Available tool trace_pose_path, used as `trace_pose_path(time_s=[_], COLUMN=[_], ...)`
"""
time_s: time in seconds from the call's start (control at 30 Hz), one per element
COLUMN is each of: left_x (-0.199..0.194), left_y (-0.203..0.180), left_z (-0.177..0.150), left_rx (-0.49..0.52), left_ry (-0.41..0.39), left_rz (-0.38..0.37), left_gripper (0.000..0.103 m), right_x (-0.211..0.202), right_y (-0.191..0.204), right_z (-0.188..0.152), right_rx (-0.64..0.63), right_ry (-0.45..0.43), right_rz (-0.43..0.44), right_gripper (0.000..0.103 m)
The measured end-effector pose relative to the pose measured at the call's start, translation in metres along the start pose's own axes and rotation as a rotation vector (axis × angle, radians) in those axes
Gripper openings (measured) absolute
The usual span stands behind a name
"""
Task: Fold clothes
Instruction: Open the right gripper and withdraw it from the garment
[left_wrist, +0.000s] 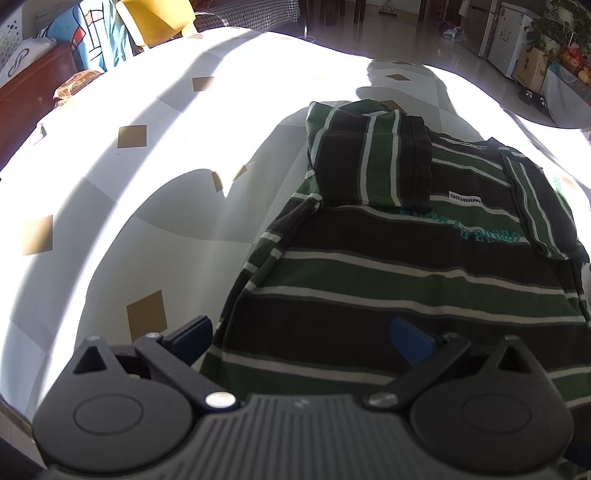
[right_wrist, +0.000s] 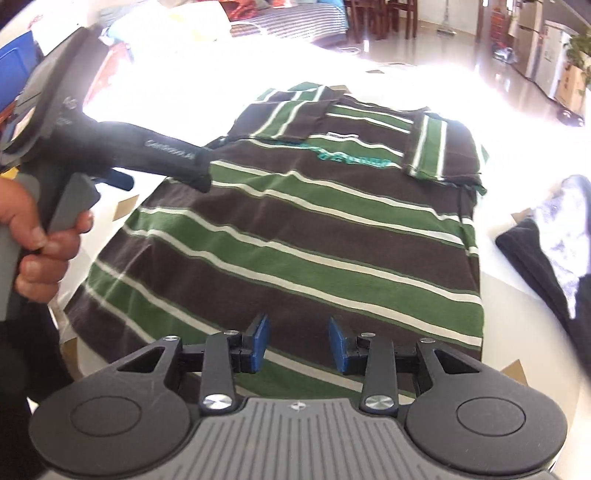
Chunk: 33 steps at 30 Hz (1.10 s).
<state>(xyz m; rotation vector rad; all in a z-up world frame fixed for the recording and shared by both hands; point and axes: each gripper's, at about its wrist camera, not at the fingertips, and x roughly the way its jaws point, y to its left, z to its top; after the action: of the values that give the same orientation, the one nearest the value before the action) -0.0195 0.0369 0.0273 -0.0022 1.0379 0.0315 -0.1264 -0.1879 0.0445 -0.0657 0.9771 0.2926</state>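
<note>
- The striped shirt (right_wrist: 295, 229) lies flat mid-frame on the sunlit table (left_wrist: 147, 206), sleeves folded in; its near hem is hidden behind the grippers.
- Right gripper (right_wrist: 299, 345) released, nothing between its pads.
- Left gripper (left_wrist: 303, 339) spread wide over the hem; contact unclear.
- Dark garment (right_wrist: 546, 258) cut off at right edge.

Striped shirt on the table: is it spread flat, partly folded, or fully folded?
Partly folded. Both sleeves lie turned in over the striped shirt, whose body lies flat at full length.

Left hand-held gripper (left_wrist: 310, 341) jaws spread wide, right hand-held gripper (right_wrist: 299, 345) jaws parted, both angled downward
</note>
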Motion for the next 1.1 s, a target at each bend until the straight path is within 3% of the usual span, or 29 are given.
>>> trace_pose_path(time_s=[0.6,1.1], left_x=[0.010,0.010], left_y=[-0.040,-0.053], left_z=[-0.021,-0.026], left_rx=[0.148,0.182], left_ry=[0.025,-0.005], left_rz=[-0.003,-0.012], left_gripper=[0.103,0.103], right_x=[0.013,0.014], right_y=[-0.034,-0.041], right_z=[0.002,0.004], right_rx=[0.150,0.210], right_ry=[0.014,0.007], right_rz=[-0.268,-0.355], right_gripper=[0.044,0.048])
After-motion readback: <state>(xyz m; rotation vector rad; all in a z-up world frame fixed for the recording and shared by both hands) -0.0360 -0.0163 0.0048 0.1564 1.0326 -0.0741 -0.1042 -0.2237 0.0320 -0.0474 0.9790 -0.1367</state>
